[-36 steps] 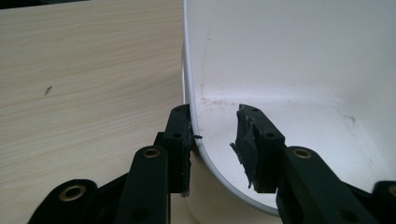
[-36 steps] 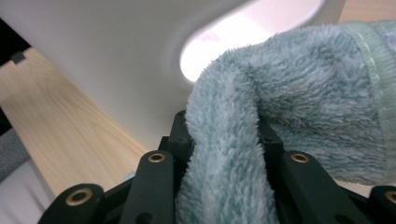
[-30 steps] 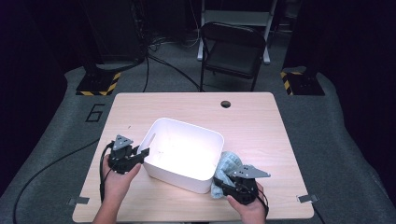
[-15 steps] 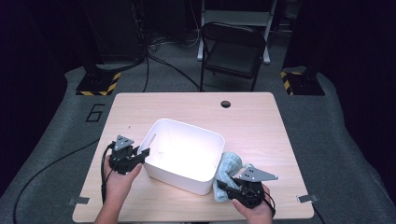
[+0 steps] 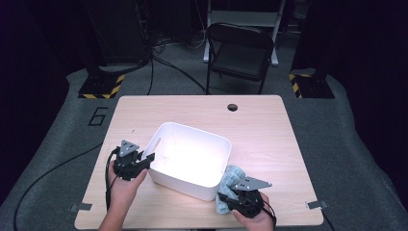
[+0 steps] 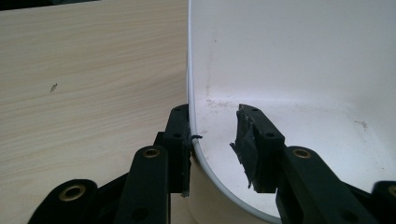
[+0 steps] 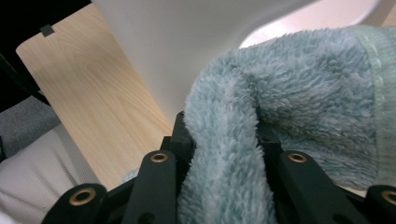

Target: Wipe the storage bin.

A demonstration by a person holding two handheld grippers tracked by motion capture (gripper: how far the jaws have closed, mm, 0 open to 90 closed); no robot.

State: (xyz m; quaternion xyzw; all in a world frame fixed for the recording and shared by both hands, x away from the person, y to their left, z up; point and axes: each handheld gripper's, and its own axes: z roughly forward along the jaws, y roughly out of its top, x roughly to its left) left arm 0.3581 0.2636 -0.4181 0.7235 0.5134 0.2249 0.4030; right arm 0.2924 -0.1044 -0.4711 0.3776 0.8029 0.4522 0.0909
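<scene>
Gripping: right gripper [image 5: 230,196] pinches pale blue cloth [image 7: 280,121] just outside white bin [image 5: 192,185]; left gripper [image 6: 212,140] straddles bin rim, inner jaw apart from it.

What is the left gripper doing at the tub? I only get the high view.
Observer: The left gripper straddles the tub wall: one jaw outside against it, the other inside with a gap.
Operator: Does the right one really hold that cloth?
Observer: Yes. The right gripper pinches a fold of the fluffy blue-green cloth between its jaws.
Operator: Is the tub clean inside?
Observer: Not quite: faint dirt specks mark its floor near the wall.
</scene>
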